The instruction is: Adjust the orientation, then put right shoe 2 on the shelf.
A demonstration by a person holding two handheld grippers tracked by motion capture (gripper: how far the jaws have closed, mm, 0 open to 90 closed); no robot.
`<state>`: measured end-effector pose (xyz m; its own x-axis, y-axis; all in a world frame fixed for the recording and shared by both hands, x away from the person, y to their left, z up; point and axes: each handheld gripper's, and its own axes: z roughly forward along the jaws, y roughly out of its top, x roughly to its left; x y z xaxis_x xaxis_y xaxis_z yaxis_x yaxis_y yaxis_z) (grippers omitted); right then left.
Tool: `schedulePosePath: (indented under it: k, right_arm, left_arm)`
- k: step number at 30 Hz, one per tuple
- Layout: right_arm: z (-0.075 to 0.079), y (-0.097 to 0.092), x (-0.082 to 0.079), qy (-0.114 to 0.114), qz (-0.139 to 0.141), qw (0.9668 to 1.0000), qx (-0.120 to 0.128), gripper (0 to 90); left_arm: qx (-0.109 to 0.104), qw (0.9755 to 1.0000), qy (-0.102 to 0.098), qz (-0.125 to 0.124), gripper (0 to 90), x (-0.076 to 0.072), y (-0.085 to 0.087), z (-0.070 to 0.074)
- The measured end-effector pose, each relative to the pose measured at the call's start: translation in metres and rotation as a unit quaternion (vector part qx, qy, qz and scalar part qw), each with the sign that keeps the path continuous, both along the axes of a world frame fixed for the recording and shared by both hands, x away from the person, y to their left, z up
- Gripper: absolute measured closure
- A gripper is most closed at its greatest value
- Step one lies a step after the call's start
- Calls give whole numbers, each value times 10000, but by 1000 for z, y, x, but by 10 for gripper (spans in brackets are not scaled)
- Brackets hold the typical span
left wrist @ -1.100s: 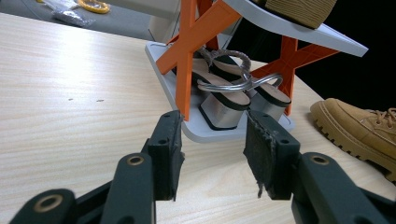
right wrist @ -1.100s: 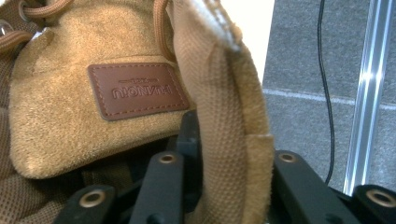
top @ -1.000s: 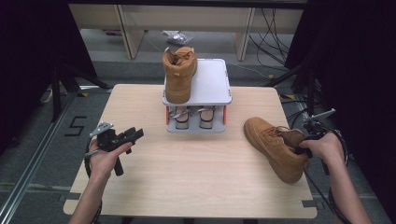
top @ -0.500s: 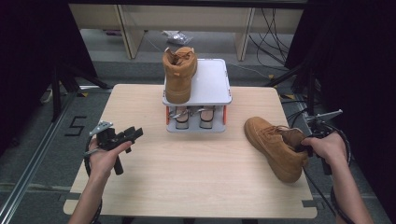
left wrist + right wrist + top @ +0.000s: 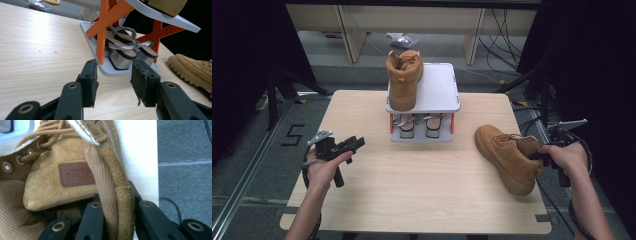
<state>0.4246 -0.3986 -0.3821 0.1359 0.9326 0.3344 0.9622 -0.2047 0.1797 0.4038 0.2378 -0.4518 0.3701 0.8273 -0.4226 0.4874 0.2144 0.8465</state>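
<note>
A tan suede boot [image 5: 507, 157] lies on the table at the right, toe pointing to the far left. My right gripper [image 5: 537, 155] is at its heel. In the right gripper view the jaws have just been closing, and the gripper [image 5: 113, 197] is shut on the boot's padded collar [image 5: 110, 185]. A matching boot [image 5: 403, 80] stands on the top shelf of a white and orange rack [image 5: 439, 87]. My left gripper [image 5: 357, 142] hovers over the table's left side, open and holding nothing [image 5: 113, 75], pointing at the rack [image 5: 105, 27].
A pair of silver-heeled sandals [image 5: 419, 125] sits on the rack's lower shelf [image 5: 125, 50]. The table's right edge [image 5: 532, 165] runs just beside the held boot. Cables trail on the floor at the right, and shelving legs stand behind the table.
The right hand has shifted only slightly at the boot's heel. The left hand, both boots and the rack have kept their places.
</note>
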Motion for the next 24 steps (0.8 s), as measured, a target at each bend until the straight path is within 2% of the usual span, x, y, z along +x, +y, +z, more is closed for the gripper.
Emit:
schedulePosePath:
  k: [1, 2, 3, 5, 6, 8, 9, 10, 11, 13, 16, 17, 21, 23, 24]
  right_arm:
    - [-1, -6, -1, -138, 328, 9993, -146, 819]
    - [1, -4, -1, -12, 96, 9999, -70, 819]
    - [2, -2, -1, 5, -40, 10000, 70, 819]
    - [2, -7, -3, -75, 215, 9997, -75, 819]
    - [3, -6, -4, 44, 118, 9999, 5, 819]
    - [4, -11, -5, -33, 189, 9998, -28, 819]
    - [3, -13, -5, -156, 168, 9997, 1, 819]
    - [3, -14, -5, -160, 152, 9997, 70, 819]
    - [6, -13, -5, -3, -10, 9998, 188, 819]
    - [6, -17, -7, -153, 70, 9997, 197, 819]
    - [9, -17, -9, -121, -148, 9992, 356, 819]
    - [9, -18, -9, -225, -121, 9992, 298, 818]
    - [15, -15, -9, -323, -204, 9987, 347, 818]
    - [18, -12, -8, -260, -320, 9980, 471, 818]
    - [19, -12, -7, -356, -287, 9979, 457, 818]
  left_arm:
    - [-1, 10000, -10, -3, 554, 0, 0, 0]
    - [6, 10000, -14, 1, 554, 0, 1, 0]
    - [14, 10000, -16, 0, 554, 0, 1, 0]
    - [-5, 10000, -22, 18, 554, 0, 2, 0]
    - [-9, 10000, -13, 39, 554, 0, 2, 0]
    - [9, 10000, -11, 51, 554, 1, 2, -1]
    - [6, 10000, 4, 61, 554, 2, 2, -1]
    - [13, 10000, 21, 61, 554, 2, 2, -1]
    - [-1, 10000, 26, 46, 554, 2, 2, -2]
    - [18, 10000, 44, 31, 554, 2, 1, -3]
    - [-6, 10000, 6, -20, 554, 1, -1, -1]
    - [-11, 10000, -2, -33, 554, 1, -1, 0]
    - [-37, 10000, -36, -27, 554, -1, 1, 0]
    - [-56, 10000, -7, -9, 554, -2, 3, -2]
    - [-53, 10000, -11, 1, 554, -2, 4, -2]
